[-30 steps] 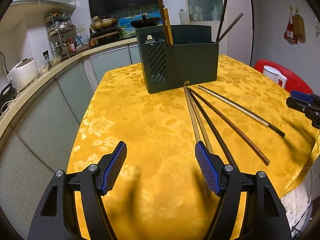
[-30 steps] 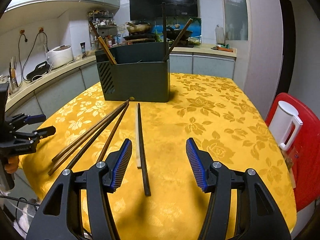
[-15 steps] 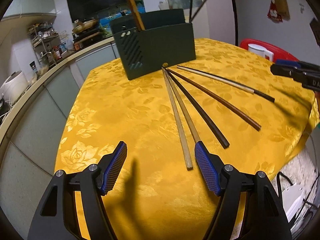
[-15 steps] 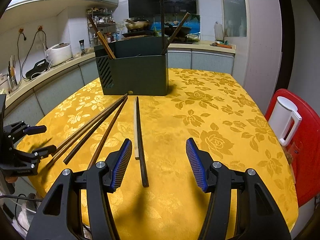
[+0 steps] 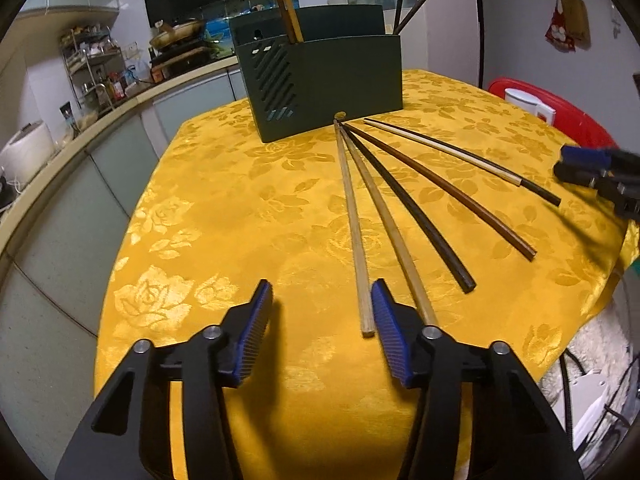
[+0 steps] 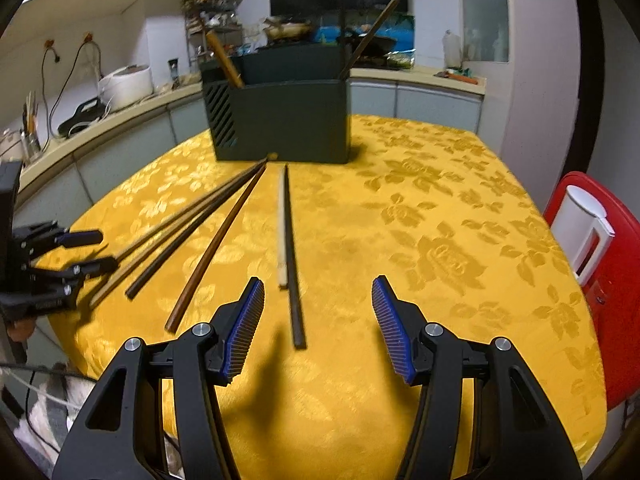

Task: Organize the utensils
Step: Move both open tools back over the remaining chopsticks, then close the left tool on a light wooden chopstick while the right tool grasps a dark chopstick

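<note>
Here the left gripper (image 5: 322, 304) hung low over the worktop (image 5: 240, 216) with its jaws spread wide and nothing between them. The near end of a pale wooden chopstick (image 5: 352, 216) lay just inside its right jaw, and a second pale chopstick (image 5: 384, 216) ran under that jaw. Beyond these a black chopstick (image 5: 408, 204) and a brown chopstick (image 5: 444, 188) fanned out to the right, all four converging at the foot of the dark green utensil holder (image 5: 332, 80), where more chopsticks stood upright at both ends.

The right gripper (image 6: 318, 300) also stood wide open and empty. A dark chopstick (image 6: 290, 248), with a pale one lying tight along its left side, pointed into the gap between the jaws, nearer the left one; the near tip stopped just short of them. The brown chopstick (image 6: 218, 240) lay just outside the left jaw. A white jug (image 6: 582, 232) sat on a red stool (image 6: 624, 280) beside the worktop, well to the right.
</note>
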Demonstrator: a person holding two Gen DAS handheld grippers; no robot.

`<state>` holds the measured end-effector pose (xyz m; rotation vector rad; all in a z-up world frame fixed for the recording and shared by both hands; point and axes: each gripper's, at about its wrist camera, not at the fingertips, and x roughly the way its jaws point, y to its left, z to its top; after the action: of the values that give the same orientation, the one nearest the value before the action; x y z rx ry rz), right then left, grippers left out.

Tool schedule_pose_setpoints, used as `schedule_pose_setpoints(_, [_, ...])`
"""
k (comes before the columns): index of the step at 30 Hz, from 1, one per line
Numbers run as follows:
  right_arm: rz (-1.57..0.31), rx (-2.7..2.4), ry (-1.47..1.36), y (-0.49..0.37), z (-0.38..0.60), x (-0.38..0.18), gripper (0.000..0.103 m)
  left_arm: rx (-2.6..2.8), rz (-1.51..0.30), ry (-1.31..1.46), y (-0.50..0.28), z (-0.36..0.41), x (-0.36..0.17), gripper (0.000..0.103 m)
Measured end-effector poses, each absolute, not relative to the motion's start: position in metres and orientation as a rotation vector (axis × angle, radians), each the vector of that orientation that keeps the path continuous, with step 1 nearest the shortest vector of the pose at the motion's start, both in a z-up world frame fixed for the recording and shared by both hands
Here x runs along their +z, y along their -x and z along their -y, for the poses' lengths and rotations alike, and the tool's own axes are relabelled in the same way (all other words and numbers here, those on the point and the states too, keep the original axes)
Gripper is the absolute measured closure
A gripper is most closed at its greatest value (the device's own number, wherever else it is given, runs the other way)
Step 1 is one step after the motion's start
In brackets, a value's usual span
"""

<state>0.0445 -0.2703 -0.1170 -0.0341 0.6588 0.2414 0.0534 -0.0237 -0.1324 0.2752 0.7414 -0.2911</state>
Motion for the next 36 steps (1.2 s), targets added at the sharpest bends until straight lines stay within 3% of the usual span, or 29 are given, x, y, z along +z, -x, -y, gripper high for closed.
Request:
schedule_pose_setpoints(6, [-0.706, 0.259, 0.067, -0.049, 0.263, -0.132, 0.065, -0.329, -0.75, -0.237, -0.054, 0.023, -0.134, 0.07])
schedule_pose_setpoints(11, [-0.71, 0.262, 0.081, -0.05, 0.259, -0.139, 0.071, -0.362, -0.757, -0.204, -0.054, 0.025, -0.135, 0.085])
schedule_pose_setpoints(15, [-0.693, 0.276, 0.102, -0.049, 0.255, -0.14, 0.086, -0.382, -0.75, -0.21, -0.052, 0.029, -0.136, 0.093])
schedule_pose_setpoints(17, [-0.694, 0.281, 0.106, -0.048, 0.252, -0.139, 0.089, -0.382, -0.748, -0.213, -0.052, 0.03, -0.136, 0.096])
schedule_pose_setpoints(20, [-0.703, 0.278, 0.081, -0.05, 0.255, -0.138, 0.094, -0.378, -0.746, -0.217, -0.052, 0.031, -0.136, 0.096])
schedule_pose_setpoints(36, [-0.628, 0.249, -0.003, -0.043, 0.277, -0.104, 0.095, -0.336, -0.657, -0.142, -0.043, 0.013, -0.094, 0.097])
